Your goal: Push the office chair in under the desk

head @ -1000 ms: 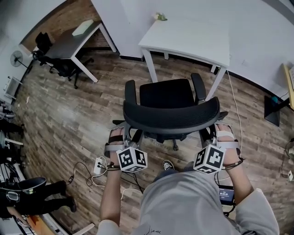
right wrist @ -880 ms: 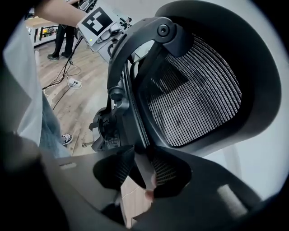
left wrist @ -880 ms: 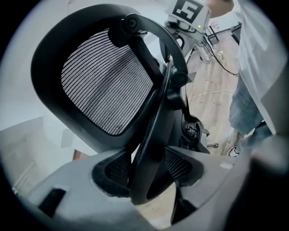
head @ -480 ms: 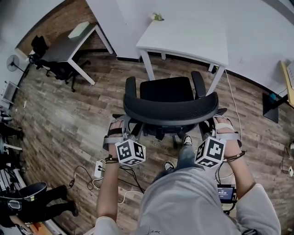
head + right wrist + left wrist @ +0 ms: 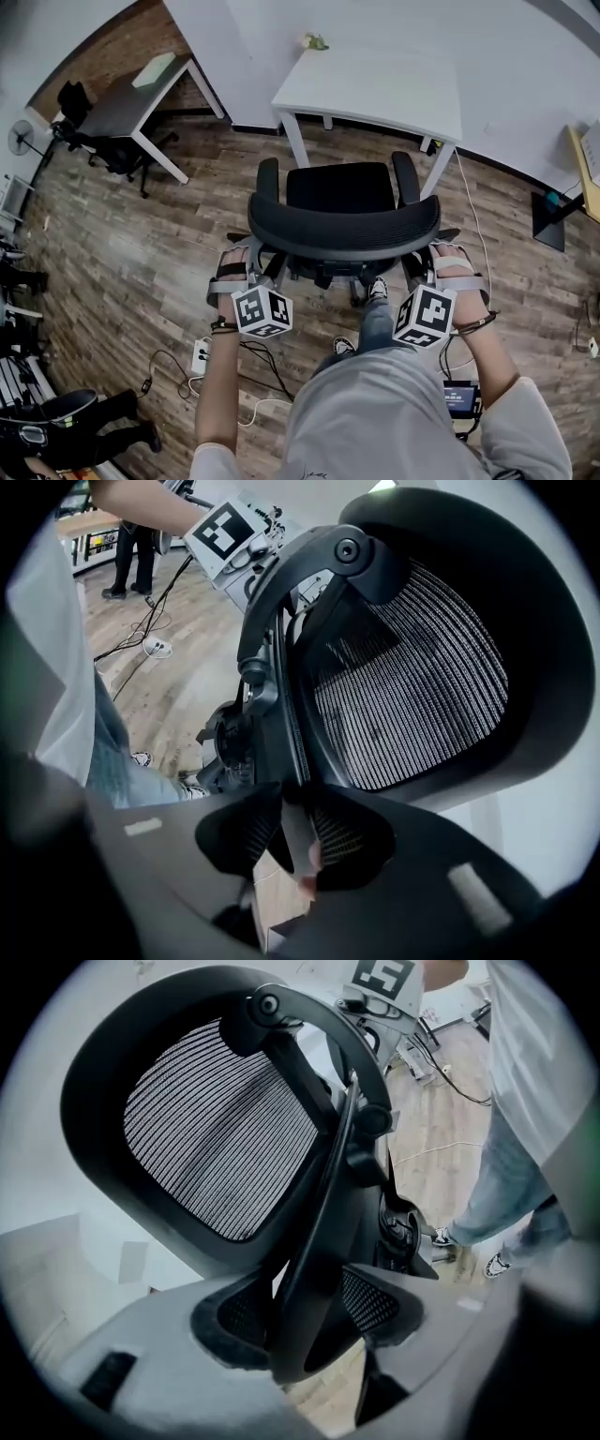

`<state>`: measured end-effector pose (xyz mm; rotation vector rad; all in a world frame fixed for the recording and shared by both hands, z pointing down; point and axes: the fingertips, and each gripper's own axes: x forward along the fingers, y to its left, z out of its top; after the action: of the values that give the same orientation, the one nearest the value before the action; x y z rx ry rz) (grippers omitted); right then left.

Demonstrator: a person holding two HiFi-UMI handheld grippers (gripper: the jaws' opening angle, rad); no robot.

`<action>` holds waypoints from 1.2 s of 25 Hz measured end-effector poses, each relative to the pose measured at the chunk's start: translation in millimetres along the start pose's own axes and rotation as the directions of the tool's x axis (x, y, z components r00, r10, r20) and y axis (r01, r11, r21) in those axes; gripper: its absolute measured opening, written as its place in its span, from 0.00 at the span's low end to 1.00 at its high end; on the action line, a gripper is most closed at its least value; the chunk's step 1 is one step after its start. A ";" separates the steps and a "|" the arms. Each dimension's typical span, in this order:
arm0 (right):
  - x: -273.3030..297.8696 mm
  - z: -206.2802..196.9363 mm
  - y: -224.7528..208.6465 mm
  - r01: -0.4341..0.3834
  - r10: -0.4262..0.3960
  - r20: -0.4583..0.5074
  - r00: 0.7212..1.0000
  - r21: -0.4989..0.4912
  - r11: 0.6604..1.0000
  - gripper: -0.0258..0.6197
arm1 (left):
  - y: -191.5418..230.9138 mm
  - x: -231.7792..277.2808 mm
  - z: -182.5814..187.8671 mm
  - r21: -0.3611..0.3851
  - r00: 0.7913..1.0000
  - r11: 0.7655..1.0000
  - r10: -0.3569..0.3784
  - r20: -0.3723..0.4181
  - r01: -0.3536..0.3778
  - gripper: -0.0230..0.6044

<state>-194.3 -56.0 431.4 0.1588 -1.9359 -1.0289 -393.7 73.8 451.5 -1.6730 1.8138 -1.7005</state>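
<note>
The black mesh office chair point(image 5: 342, 225) stands on the wood floor with its seat point(image 5: 339, 189) facing the white desk point(image 5: 375, 84), just short of the desk's front edge. My left gripper point(image 5: 246, 261) holds the left end of the backrest. In the left gripper view its pads point(image 5: 234, 1321) press on the dark back frame bar point(image 5: 319, 1232). My right gripper point(image 5: 433, 261) is at the backrest's right end. In the right gripper view its jaws are closing on the frame bar point(image 5: 292, 761), and both pads point(image 5: 349, 841) touch it.
The person's shoe point(image 5: 378, 287) is beneath the chair's base. A power strip with cables point(image 5: 200, 356) lies on the floor at the left. A grey desk point(image 5: 122, 94) with another chair point(image 5: 105, 150) stands far left. A cable point(image 5: 480, 234) runs by the white desk's right leg.
The chair and both grippers have edged forward toward the white desk. The person has stepped forward, with one shoe now under the chair.
</note>
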 end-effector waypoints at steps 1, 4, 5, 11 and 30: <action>2.6 0.8 -1.7 0.006 -0.006 0.003 1.000 0.005 1.000 0.23 | 2.1 3.6 -0.9 0.003 1.000 1.000 -0.001 0.000 0.001 0.40; 10.6 0.0 -8.6 0.012 -0.012 0.009 1.000 0.026 1.000 0.23 | 10.1 16.6 0.3 0.013 1.000 1.000 -0.007 0.003 0.007 0.40; 13.4 -1.2 -11.7 0.013 -0.013 0.009 1.000 0.033 0.999 0.23 | 12.8 21.7 1.6 0.015 1.000 1.000 -0.010 0.004 0.010 0.40; 28.0 -7.5 -29.4 0.020 -0.021 0.009 1.000 0.066 0.998 0.23 | 26.5 46.5 9.9 0.024 1.000 0.999 -0.026 0.013 0.026 0.40; 78.4 -19.8 -78.3 0.034 -0.036 0.011 0.999 0.132 0.991 0.24 | 71.1 124.5 28.8 0.064 0.997 0.997 -0.055 0.048 0.051 0.40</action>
<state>-246.2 -155.8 432.0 0.2618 -2.0205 -0.9270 -461.0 -56.0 454.8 -1.7364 1.6907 -1.7024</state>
